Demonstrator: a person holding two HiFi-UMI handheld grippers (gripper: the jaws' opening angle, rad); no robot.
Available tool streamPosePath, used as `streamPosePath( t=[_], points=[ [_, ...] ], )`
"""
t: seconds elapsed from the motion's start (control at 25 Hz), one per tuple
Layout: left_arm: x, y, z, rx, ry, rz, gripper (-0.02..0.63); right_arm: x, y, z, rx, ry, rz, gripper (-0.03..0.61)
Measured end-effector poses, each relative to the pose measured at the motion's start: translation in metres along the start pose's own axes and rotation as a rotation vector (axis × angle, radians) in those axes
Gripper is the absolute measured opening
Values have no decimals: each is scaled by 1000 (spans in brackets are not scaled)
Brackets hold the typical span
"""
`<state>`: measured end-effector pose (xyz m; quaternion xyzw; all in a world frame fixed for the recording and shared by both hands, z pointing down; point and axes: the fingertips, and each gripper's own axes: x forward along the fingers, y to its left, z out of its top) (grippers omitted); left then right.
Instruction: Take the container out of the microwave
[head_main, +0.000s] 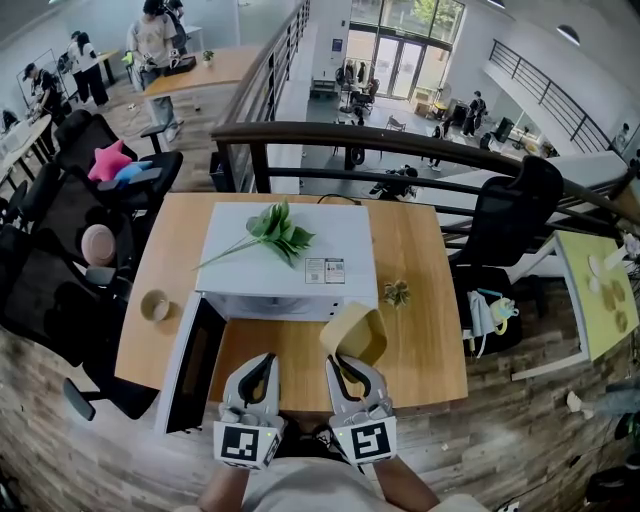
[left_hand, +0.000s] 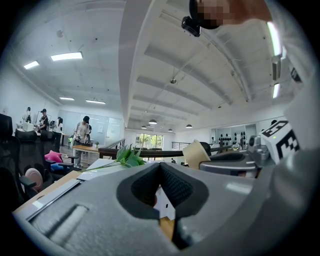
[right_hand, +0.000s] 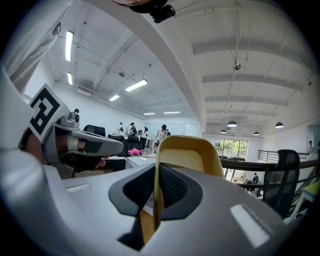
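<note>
**A:** Which step are we at?

**B:** I'd say the tail end of the take-out. The microwave stands on the worktop with its door swung open to the left. The container is already outside the oven, in front of the opening and over bare wood.

**A:** Who has it?

**B:** The right tongs. The right gripper view shows them clenched on one thin wall of the container, with the rest of it rising beyond the tips. It's a pale yellow, thin-walled thing, so I'd expect it to be light and easy to dent.

**A:** And the left tongs?

**B:** Closed on nothing, pads pressed together. They sit just beside the right pair, nearer the door. The container is off to their right and not touching them.

**A:** Is it resting on the worktop?

**B:** I can't tell. From above, contact and a small gap look the same.

**A:** What does the next move call for?

**B:** I'd bring it down level onto the clear wood in front of the oven, away from the little plant on the right, and then loosen the right pair. The left pair is free to push the door shut.
</note>
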<state>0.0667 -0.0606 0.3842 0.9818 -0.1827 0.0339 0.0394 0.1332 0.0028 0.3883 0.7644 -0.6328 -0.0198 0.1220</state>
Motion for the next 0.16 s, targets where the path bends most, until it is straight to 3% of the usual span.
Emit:
streamPosePath(
  t=[0.16],
  points=[
    [-1,1,-1,0,2,1,3,0,2,-2,5,9,1,31]
  ],
)
